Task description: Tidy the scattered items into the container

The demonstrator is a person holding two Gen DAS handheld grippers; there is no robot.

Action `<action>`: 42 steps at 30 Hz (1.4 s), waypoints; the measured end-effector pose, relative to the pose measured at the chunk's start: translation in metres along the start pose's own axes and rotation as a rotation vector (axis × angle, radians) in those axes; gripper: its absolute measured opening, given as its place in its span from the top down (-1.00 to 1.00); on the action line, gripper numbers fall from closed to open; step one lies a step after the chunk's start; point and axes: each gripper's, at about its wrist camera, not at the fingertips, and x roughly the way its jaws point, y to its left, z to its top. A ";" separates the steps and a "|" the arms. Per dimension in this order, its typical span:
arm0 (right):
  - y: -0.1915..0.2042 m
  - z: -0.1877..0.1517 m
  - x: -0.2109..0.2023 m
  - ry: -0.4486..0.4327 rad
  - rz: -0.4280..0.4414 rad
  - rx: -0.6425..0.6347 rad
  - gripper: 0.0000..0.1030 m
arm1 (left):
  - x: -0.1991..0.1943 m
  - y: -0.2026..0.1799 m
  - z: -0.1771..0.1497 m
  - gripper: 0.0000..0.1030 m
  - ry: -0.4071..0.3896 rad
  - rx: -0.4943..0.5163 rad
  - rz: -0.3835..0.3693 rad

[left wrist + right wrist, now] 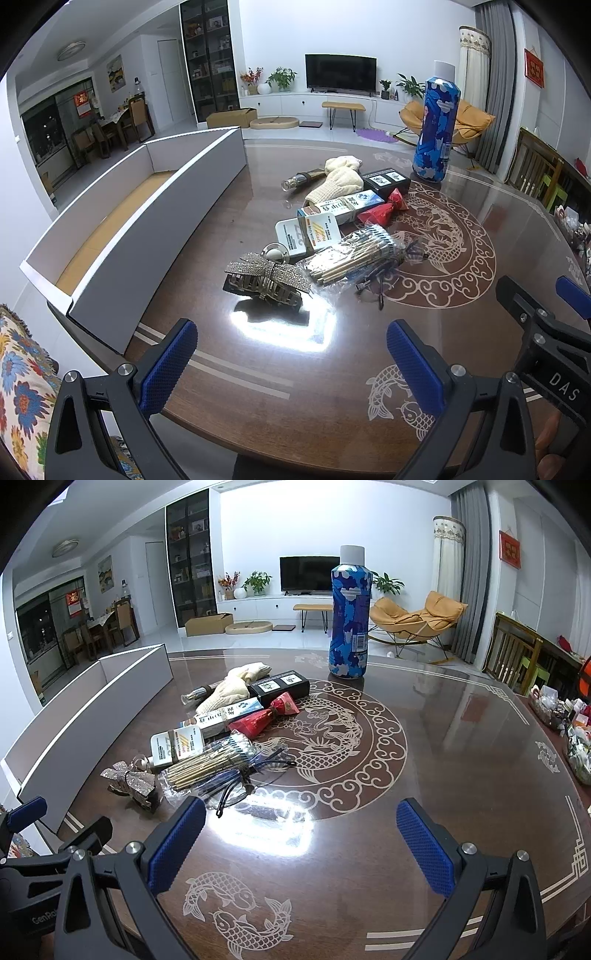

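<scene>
- Box [122, 236]: long open tray at the table's left edge, its long axis running away from the cameras; nothing is visible inside it
- Items lie in a loose row on the table [461, 314], right of the box, the row running from near to far
- Hair clip [267, 278] nearest, lying crosswise; behind it a swab pack [351, 254], long axis slanting up and right, over glasses [380, 284]
- Further back: card [306, 234], toothpaste carton [340, 208], red wrapper [384, 210], glove [338, 181], black case [386, 181], vial [299, 180]
- Blue bottle [436, 125] stands upright, apart at the far end
- Left gripper [291, 363]: wide open, empty, above the table short of the clip
- Right gripper [301, 845]: wide open, empty, touching nothing
</scene>
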 end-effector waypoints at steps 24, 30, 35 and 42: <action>0.040 0.008 0.041 0.098 0.015 -0.107 -1.00 | 0.060 0.034 -0.021 -1.00 0.142 -0.024 0.044; 0.058 0.011 0.054 0.110 0.011 -0.151 -1.00 | 0.070 0.039 -0.024 -1.00 0.163 -0.027 0.046; 0.062 0.014 0.060 0.116 0.007 -0.159 -1.00 | 0.073 0.040 -0.024 -1.00 0.169 -0.026 0.047; 0.061 0.015 0.064 0.128 0.003 -0.155 -1.00 | 0.076 0.042 -0.025 -1.00 0.180 -0.030 0.044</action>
